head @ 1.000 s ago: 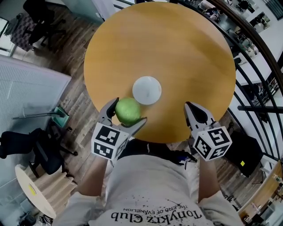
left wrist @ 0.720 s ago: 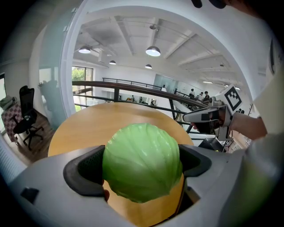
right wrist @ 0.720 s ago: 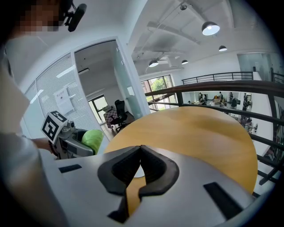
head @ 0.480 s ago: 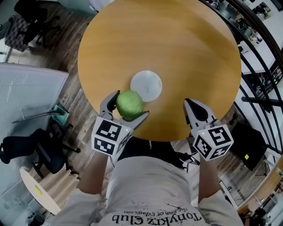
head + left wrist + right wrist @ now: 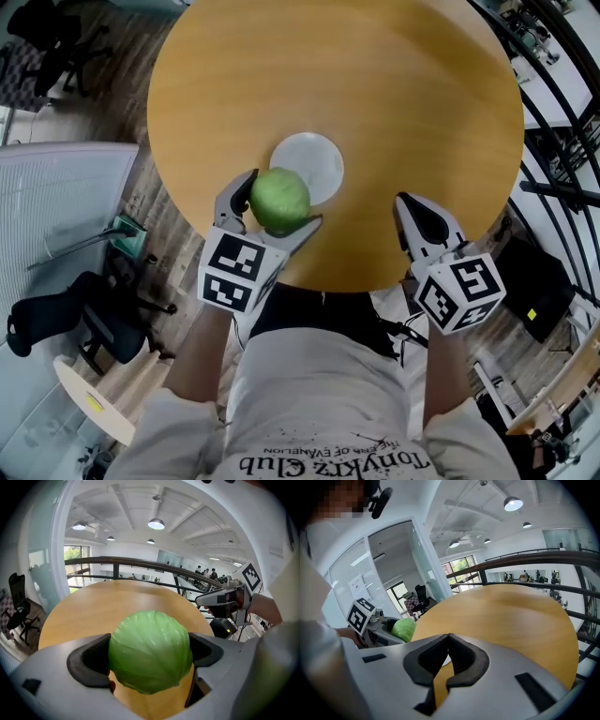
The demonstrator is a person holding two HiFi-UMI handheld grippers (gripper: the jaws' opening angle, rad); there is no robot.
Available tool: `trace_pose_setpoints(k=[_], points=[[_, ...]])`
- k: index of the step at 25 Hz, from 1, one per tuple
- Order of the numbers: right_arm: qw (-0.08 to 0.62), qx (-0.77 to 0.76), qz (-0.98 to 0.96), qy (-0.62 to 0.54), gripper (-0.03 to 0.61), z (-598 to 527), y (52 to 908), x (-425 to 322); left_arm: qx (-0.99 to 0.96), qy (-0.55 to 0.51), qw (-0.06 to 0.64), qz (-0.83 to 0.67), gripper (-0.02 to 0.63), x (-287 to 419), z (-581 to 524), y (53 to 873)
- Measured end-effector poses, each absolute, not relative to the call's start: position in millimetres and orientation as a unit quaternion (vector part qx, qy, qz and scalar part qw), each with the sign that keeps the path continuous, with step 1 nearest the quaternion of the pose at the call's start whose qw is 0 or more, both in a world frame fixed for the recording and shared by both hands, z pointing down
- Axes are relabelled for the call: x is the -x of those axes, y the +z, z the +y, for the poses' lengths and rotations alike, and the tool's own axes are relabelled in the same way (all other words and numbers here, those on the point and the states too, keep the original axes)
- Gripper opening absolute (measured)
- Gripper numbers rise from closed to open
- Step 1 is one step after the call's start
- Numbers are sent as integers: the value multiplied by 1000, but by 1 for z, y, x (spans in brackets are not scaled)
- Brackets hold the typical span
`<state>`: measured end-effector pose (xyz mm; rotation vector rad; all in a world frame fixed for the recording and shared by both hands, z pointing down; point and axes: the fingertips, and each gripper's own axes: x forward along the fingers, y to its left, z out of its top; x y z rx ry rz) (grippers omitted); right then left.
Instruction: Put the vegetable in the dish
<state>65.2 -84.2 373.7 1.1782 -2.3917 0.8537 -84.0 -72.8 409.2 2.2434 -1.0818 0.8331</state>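
A round green cabbage [image 5: 279,200] is clamped between the jaws of my left gripper [image 5: 273,206], lifted above the near part of the round wooden table [image 5: 394,103]. It overlaps the near left rim of the small white dish [image 5: 314,161] that sits on the table. In the left gripper view the cabbage [image 5: 151,650] fills the space between both grey jaws. My right gripper [image 5: 410,212] hovers at the table's near right edge, shut, with nothing in it. The right gripper view shows its pads [image 5: 461,656] meeting at the tip and the cabbage [image 5: 404,629] off to the left.
The wooden table carries only the dish. A black railing [image 5: 553,122] curves along the right. An office chair [image 5: 89,319] and a small round stool [image 5: 89,403] stand on the wood floor to the left.
My left gripper has carried the cabbage forward, from short of the dish to over its near left rim. The right gripper has kept its place, shut.
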Motion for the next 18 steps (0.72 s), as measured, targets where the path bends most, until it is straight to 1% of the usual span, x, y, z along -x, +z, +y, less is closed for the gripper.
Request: trace_pose_setpoints(k=[18], points=[[167, -421, -829, 328, 17, -106, 402, -71, -817, 368, 253, -365, 502, 71, -114, 468]])
